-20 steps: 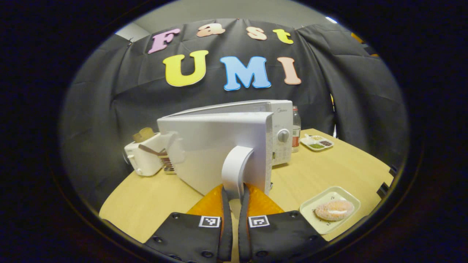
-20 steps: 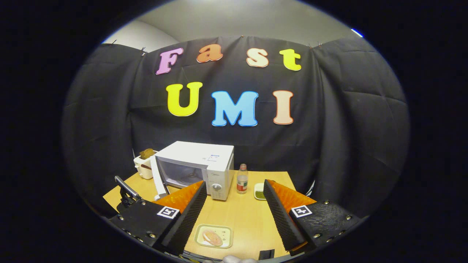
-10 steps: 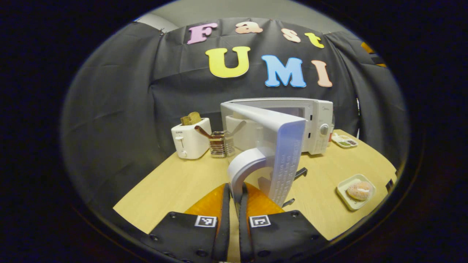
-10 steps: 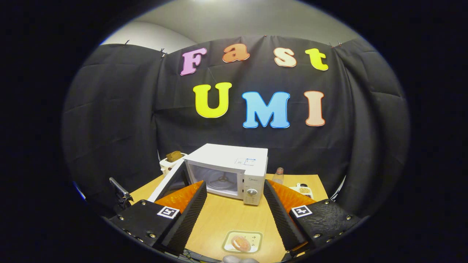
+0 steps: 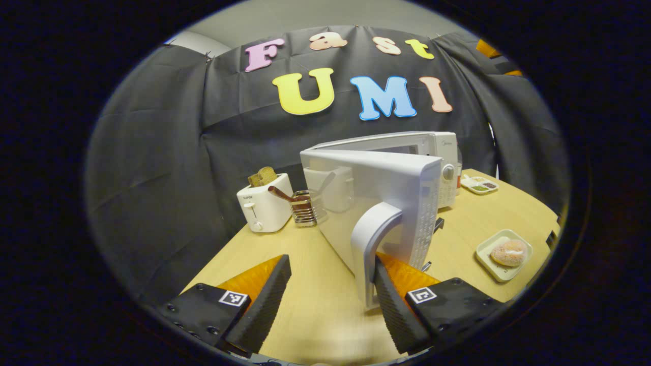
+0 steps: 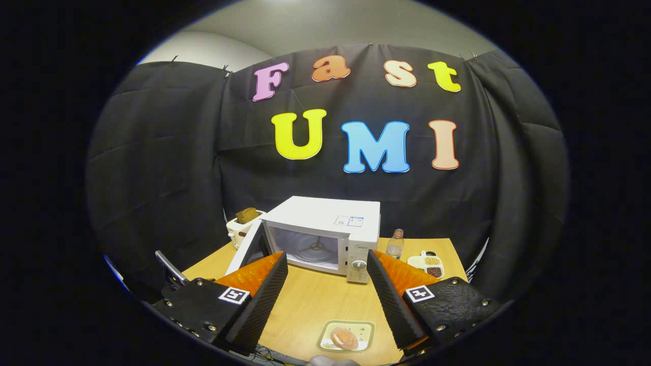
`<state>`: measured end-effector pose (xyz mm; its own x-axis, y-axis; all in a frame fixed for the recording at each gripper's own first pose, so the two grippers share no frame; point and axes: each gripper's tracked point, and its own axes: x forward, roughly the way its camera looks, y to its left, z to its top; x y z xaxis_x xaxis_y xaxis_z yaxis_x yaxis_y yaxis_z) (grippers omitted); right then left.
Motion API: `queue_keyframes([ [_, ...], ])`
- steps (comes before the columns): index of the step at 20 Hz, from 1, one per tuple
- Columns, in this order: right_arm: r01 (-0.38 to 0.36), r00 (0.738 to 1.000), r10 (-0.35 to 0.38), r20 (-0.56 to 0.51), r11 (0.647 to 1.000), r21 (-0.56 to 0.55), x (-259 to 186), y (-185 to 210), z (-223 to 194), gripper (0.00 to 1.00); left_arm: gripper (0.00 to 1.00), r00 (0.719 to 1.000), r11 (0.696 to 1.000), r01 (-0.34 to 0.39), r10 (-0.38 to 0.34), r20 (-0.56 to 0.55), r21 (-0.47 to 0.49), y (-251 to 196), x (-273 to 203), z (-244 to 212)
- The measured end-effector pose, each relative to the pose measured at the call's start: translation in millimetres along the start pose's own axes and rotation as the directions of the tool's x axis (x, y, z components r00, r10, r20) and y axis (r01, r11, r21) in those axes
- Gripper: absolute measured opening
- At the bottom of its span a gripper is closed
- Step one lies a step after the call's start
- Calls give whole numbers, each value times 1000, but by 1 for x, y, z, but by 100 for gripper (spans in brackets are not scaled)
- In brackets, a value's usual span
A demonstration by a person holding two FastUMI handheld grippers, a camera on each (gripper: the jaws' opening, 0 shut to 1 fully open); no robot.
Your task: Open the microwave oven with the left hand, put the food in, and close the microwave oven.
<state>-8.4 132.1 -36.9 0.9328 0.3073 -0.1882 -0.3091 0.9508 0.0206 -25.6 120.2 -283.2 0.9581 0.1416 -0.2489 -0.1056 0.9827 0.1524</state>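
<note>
Microwave (image 6: 325,239): white box, rear-centre of table (image 6: 315,305); door (image 5: 376,198) swung wide, cavity w/ turntable exposed, prob. ready for loading.
Door handle (image 5: 368,239): smooth curved white plastic, touching one finger.
Left gripper (image 5: 330,290): fingers spread, nothing pinched; appears let go.
Right gripper (image 6: 328,295): fingers spread, empty, above plate (image 6: 358,330), prob. lining up pickup.
Food (image 6: 344,338): round sugared pastry, on pale rect. plate, table's near edge.
Toaster (image 5: 264,206): glossy white, beside microwave.

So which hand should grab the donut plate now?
Probably the right. The right tool is open and hangs just above the donut on its plate. The left tool, also open, sits by the microwave door's handle, with the plate off to its side.
</note>
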Motion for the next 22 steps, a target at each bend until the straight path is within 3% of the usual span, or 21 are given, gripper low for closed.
queue_keyframes([
  [3, -17, 1000, 17, -1, 1000, -7, 1, 6, -1, 95, 100, 1000, 1000, -10, 10, -10, -21, 9, -4, -5],
  [7, -37, 999, 37, -4, 999, -10, 0, 14, -3, 95, 98, 1000, 999, -24, 23, -16, -28, 26, -13, -10],
  [10, -50, 999, 50, -2, 999, -12, -1, 19, -4, 95, 95, 998, 998, -64, 64, -20, -9, 49, -26, -16],
  [12, -59, 998, 59, -4, 998, -13, -1, 22, -7, 95, 100, 995, 995, -101, 102, -24, 7, 69, -33, -21],
  [14, -68, 998, 68, -11, 998, -4, -1, 25, -11, 95, 96, 990, 990, -139, 140, -36, 13, 91, -36, -26],
  [18, -69, 998, 69, -12, 998, -4, -2, 26, -14, 96, 100, 972, 973, -229, 228, -56, 1, 138, -40, -33],
  [22, -36, 999, 35, -19, 999, -35, 1, 11, -23, 96, 95, 968, 969, -248, 246, -60, -26, 150, -40, -31],
])
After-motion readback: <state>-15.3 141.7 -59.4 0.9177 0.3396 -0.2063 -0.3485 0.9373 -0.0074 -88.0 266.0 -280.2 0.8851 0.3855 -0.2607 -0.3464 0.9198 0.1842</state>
